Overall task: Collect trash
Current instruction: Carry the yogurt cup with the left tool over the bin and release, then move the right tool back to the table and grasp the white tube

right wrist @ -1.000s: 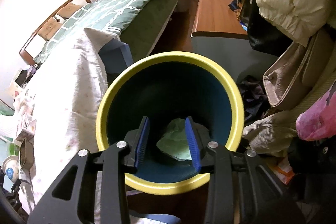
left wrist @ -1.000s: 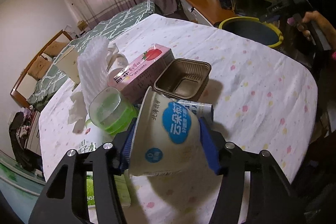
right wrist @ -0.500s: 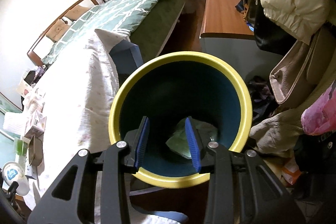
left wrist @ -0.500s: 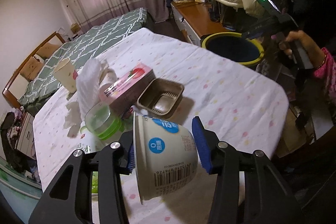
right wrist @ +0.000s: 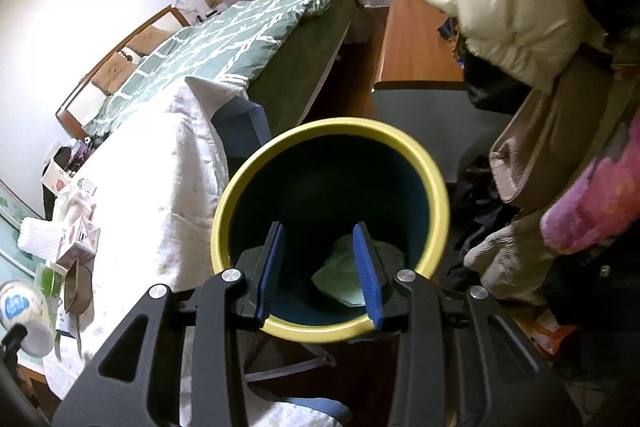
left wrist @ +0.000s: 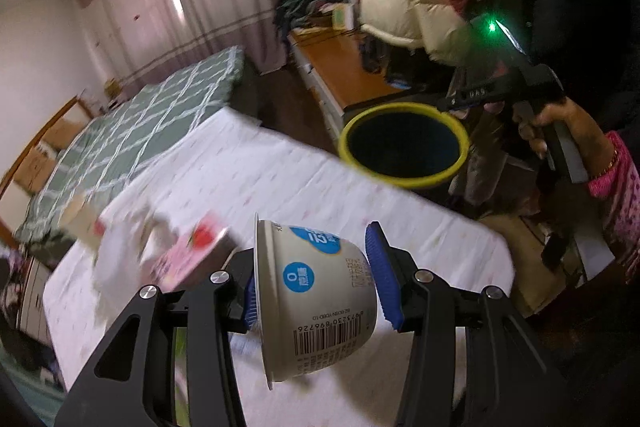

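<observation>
Above the near edge of the white table (left wrist: 304, 179), left gripper (left wrist: 316, 291) is clamped on a white yogurt cup (left wrist: 320, 303), cup on its side w/ rim to the left, lifted clear of the cloth. Pink carton (left wrist: 188, 255) & tissues lie blurred on the table at left. Yellow-rimmed bin (right wrist: 332, 227) sits off the table's far right corner; right gripper (right wrist: 320, 267) is over its mouth, fingers partly apart w/ nothing between, crumpled green trash (right wrist: 344, 279) at the bin bottom.
</observation>
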Tool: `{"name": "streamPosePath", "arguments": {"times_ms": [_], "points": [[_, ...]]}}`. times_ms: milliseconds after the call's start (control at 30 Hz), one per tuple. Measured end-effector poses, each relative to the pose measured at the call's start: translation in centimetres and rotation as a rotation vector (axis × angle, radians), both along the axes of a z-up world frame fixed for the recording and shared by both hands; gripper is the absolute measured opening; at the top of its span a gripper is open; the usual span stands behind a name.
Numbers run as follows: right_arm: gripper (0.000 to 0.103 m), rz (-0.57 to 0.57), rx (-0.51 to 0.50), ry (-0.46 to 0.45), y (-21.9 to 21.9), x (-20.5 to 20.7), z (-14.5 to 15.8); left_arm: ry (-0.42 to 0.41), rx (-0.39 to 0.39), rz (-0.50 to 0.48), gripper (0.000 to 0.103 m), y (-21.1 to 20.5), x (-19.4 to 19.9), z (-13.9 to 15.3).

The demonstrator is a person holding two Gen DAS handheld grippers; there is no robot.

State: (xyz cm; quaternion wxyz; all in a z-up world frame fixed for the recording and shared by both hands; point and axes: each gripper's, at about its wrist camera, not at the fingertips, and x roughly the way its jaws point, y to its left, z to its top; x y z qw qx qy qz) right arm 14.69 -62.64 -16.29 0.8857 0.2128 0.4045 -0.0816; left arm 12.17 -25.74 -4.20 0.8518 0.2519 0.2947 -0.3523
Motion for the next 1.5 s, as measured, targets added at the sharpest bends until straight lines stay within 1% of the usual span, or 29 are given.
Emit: {"name": "streamPosePath", "arguments": {"times_ms": [67, 167, 300, 433, 633, 767, 833, 867, 900, 933, 967, 1033, 1133, 1200, 1333, 1400, 1500], "points": [[0.034, -0.014, -0.008, -0.006, -0.5, -0.8, 0.3, -0.001, -0.006, -0.044, 0.047, -2.3, 0.8, 0.2], [0.034, -0.035, -0.021, -0.011, -1.3, -2.1, 0.5, 0.021, -0.016, -0.115, 0.047, -6.3, 2.3, 0.1], [0.034, -0.065, -0.025, -0.004, -2.2, -3.8, 0.2, 0.029, -0.004, -0.179, 0.047, -11.8, 4.4, -0.7], [0.035, -0.087, -0.033, 0.019, -3.1, -5.4, -0.6, 0.086, -0.008, -0.234, 0.047, -17.4, 6.4, -2.1], [0.035, -0.125, -0.045, 0.042, -3.9, -6.7, -1.5, 0.146, 0.019, -0.270, 0.047, -24.5, 8.2, -5.3], [0.036, -0.148, -0.059, 0.051, -4.4, -7.4, -1.8, 0.183, 0.031, -0.276, 0.047, -27.6, 8.7, -7.3], [0.039, -0.155, -0.069, 0.055, -4.6, -7.8, -1.8, 0.204, 0.040, -0.275, 0.047, -28.6, 8.9, -8.3], [0.040, -0.156, -0.074, 0.055, -4.5, -7.9, -1.8, 0.209, 0.043, -0.273, 0.052, -28.8, 8.9, -8.6], [0.040, -0.156, -0.081, 0.057, -4.4, -8.0, -1.8, 0.213, 0.049, -0.269, 0.068, -29.0, 8.9, -8.9], [0.041, -0.154, -0.085, 0.058, -4.3, -8.0, -1.8, 0.207, 0.045, -0.261, 0.076, -29.1, 8.8, -9.1], [0.041, -0.152, -0.088, 0.059, -4.2, -8.0, -1.8, 0.198, 0.039, -0.257, 0.078, -29.0, 8.6, -9.1], [0.041, -0.151, -0.095, 0.060, -4.0, -8.1, -1.8, 0.194, 0.037, -0.256, 0.078, -28.6, 8.3, -8.8], [0.041, -0.150, -0.100, 0.059, -3.7, -8.1, -1.9, 0.178, 0.011, -0.224, 0.081, -26.9, 7.9, -7.4], [0.042, -0.147, -0.100, 0.059, -3.4, -8.2, -1.9, 0.176, -0.013, -0.191, 0.085, -25.3, 8.0, -6.3], [0.043, -0.122, -0.101, 0.067, -2.2, -7.8, -2.2, 0.161, -0.087, -0.104, 0.089, -20.2, 7.2, -3.3], [0.043, -0.106, -0.103, 0.071, -1.4, -7.5, -2.3, 0.127, -0.111, -0.039, 0.089, -16.7, 6.5, -1.9], [0.044, -0.062, -0.109, 0.073, 0.4, -6.8, -2.2, 0.096, -0.158, 0.045, 0.094, -11.7, 5.6, 0.0]]}}
